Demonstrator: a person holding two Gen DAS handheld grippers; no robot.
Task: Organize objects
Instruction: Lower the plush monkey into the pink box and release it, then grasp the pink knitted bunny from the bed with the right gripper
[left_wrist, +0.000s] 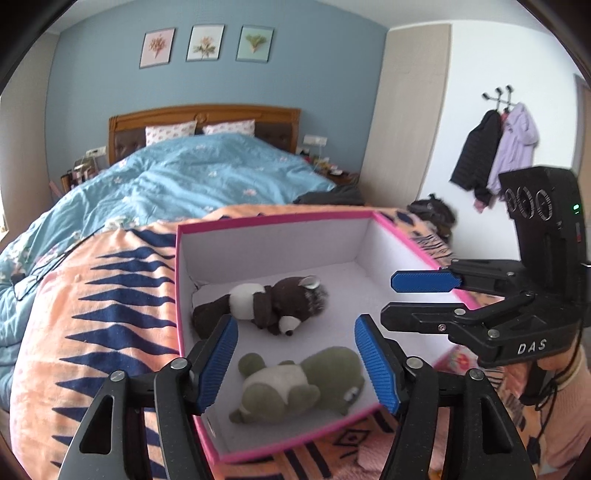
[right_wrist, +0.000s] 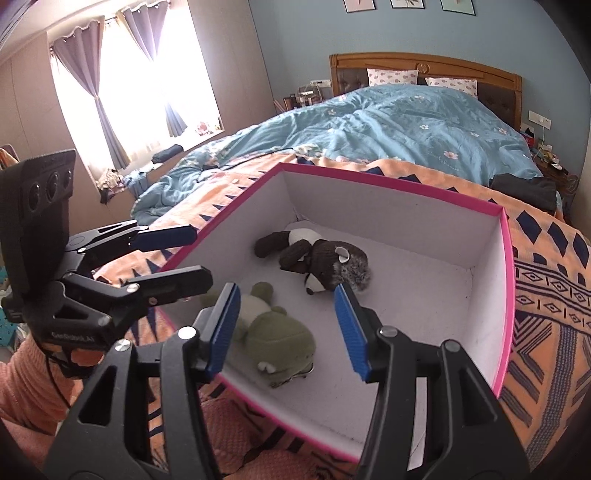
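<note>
A white box with a pink rim (left_wrist: 277, 219) (right_wrist: 388, 184) stands open on the bed. Two plush toys lie on its floor. The brown and white plush (left_wrist: 291, 299) (right_wrist: 325, 254) is farther in. The green plush (left_wrist: 303, 384) (right_wrist: 277, 336) lies near the front wall. My left gripper (left_wrist: 296, 321) (right_wrist: 201, 254) hovers open over the box's near left corner, with the green plush below its blue pads and apart from them. My right gripper (right_wrist: 287, 291) (left_wrist: 391, 295) is open above the box's right side and holds nothing.
The box rests on an orange blanket with a dark blue pattern (left_wrist: 92, 295) (right_wrist: 546, 295). Behind it lies a blue quilt (left_wrist: 207, 177), and a dark garment (right_wrist: 524, 188) lies at the bed's right edge. Jackets hang on wall hooks (left_wrist: 495, 155). A curtained window (right_wrist: 122, 85) is at the left.
</note>
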